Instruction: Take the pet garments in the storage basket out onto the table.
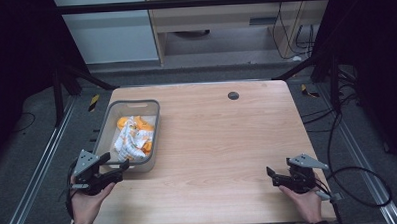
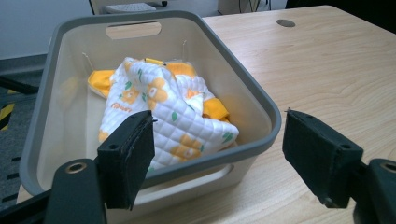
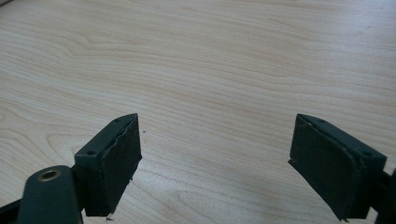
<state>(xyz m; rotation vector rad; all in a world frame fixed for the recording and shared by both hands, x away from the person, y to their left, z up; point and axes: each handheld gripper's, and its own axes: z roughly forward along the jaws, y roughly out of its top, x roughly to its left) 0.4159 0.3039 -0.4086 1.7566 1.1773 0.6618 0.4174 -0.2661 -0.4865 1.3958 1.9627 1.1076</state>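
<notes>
A grey plastic bin (image 1: 154,124) (image 2: 261,100) stands on the left side of the wooden table (image 1: 222,141). Inside it lies a crumpled white quilted cloth with orange flowers and yellow trim (image 1: 132,137) (image 2: 163,102). My left gripper (image 1: 115,162) (image 2: 219,158) hovers just in front of the bin's near wall, open, with nothing between its jaws. At the table's near right, my right gripper (image 1: 271,175) (image 3: 215,163) is open over bare wood, holding nothing.
A small dark round grommet (image 1: 233,95) (image 2: 285,23) sits near the table's far edge. Cables (image 1: 359,186) trail on the floor to the right. Metal frame rails (image 1: 33,173) run along both sides of the table.
</notes>
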